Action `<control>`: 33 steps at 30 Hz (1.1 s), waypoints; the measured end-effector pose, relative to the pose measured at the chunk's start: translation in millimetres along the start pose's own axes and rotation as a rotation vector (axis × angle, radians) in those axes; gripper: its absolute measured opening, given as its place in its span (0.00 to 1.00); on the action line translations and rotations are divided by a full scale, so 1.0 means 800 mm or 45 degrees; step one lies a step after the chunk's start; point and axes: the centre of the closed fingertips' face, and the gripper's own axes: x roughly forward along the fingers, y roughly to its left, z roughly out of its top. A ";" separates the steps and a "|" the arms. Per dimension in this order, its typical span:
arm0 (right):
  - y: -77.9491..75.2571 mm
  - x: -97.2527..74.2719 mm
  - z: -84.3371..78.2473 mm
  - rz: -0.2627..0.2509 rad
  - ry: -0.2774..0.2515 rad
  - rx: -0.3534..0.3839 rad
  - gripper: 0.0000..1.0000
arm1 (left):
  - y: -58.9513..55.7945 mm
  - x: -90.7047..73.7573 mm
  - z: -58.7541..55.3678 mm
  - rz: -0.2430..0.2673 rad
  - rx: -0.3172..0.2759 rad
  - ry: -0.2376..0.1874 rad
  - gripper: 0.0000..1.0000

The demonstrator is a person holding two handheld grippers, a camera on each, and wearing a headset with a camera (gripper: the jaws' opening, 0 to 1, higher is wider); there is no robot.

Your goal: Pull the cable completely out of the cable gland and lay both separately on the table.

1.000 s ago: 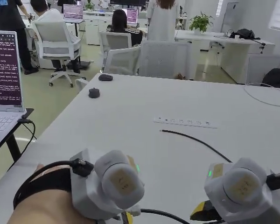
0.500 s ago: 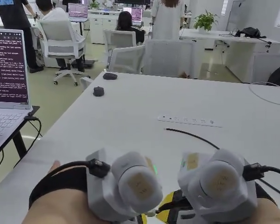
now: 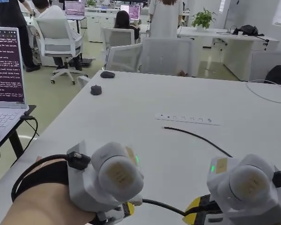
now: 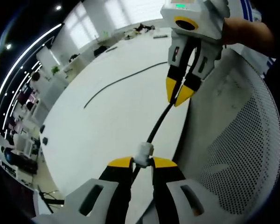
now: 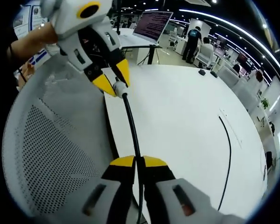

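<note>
Left gripper (image 4: 142, 163) is clenched on a small white cable gland (image 4: 143, 153), its yellow jaw tips pinching the gland from both sides. A thin black cable (image 4: 160, 122) comes out of the gland and runs straight to the right gripper (image 5: 139, 162), whose jaws are clamped tight on the cable further along. The cable end still sits in the gland, so the two are not separated. Both are held up at the near edge of the white table (image 3: 145, 145), next to a white mesh chair back (image 5: 46, 149). In the head view the grippers sit low, left one lower left and right one lower right, apart, with the black cable strung between them. Past the right jaws the cable continues down out of sight. A loose black cable length (image 3: 197, 137) lies curved mid-table; cannot tell whether it joins the held cable. Flat white power strip (image 3: 185, 119) lies just beyond it. Two black computer mice (image 3: 96, 90) sit near the far left edge. An open laptop (image 3: 4, 70) stands left of the table.
</note>
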 end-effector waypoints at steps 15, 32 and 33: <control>-0.110 -0.157 -0.091 -0.326 -0.303 0.693 0.23 | 0.017 -0.005 -0.013 0.069 -0.008 -0.004 0.16; -0.130 -0.121 -0.439 -0.929 0.119 1.456 0.20 | 0.007 -0.007 -0.015 0.072 -0.019 -0.003 0.16; -0.131 -0.120 -0.445 -0.942 0.159 1.466 0.21 | 0.006 -0.008 -0.015 0.071 -0.020 -0.001 0.16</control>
